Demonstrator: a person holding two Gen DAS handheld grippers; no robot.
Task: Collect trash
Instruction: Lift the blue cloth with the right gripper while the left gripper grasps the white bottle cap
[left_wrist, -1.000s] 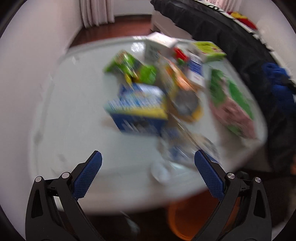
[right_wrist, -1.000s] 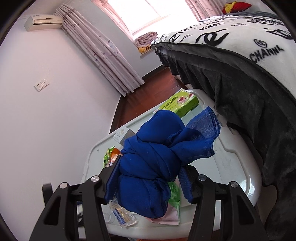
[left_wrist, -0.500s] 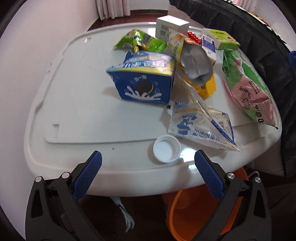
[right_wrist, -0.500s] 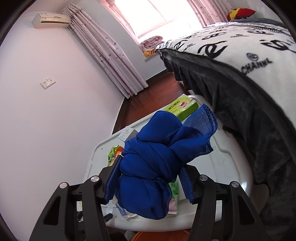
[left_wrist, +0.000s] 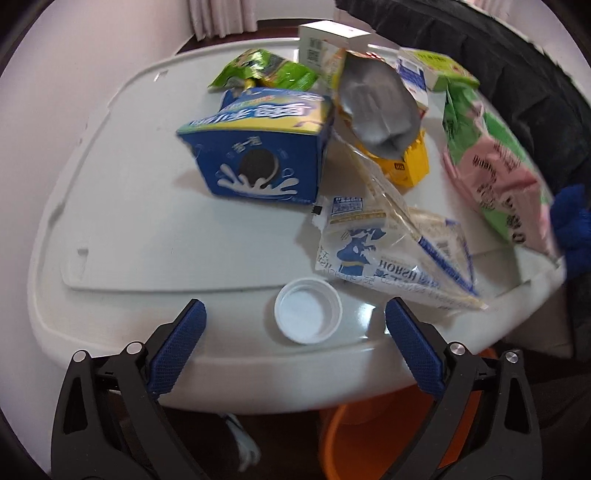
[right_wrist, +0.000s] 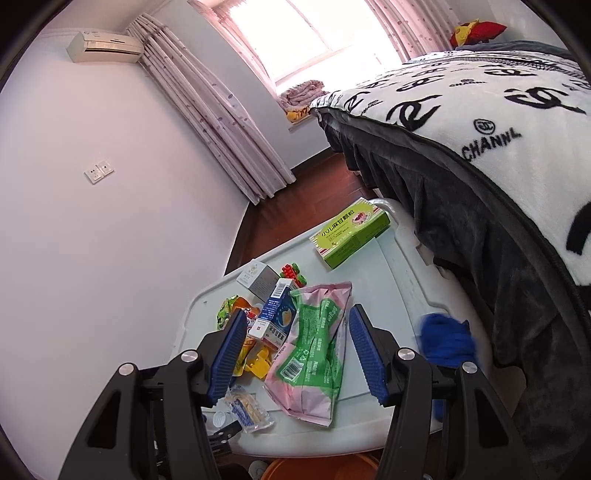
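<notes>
White counter (left_wrist: 140, 236) littered with wrappers, orange bin (left_wrist: 373, 439) under its near edge. Blue cloth (right_wrist: 447, 341), held half a second ago, now dropped at the counter's right edge, so right gripper (right_wrist: 293, 350) gapes empty above the pink-green bag (right_wrist: 314, 354). Left gripper (left_wrist: 293, 352), fingers wide and empty, straddles the white cap (left_wrist: 307, 315), likely next for the bin.

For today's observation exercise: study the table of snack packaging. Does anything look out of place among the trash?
Yes. A bundled blue cloth lies at the table's right edge beside the pink-and-green bag. It is fabric, not packaging. The right hand-held gripper hangs open, holding nothing.
</notes>
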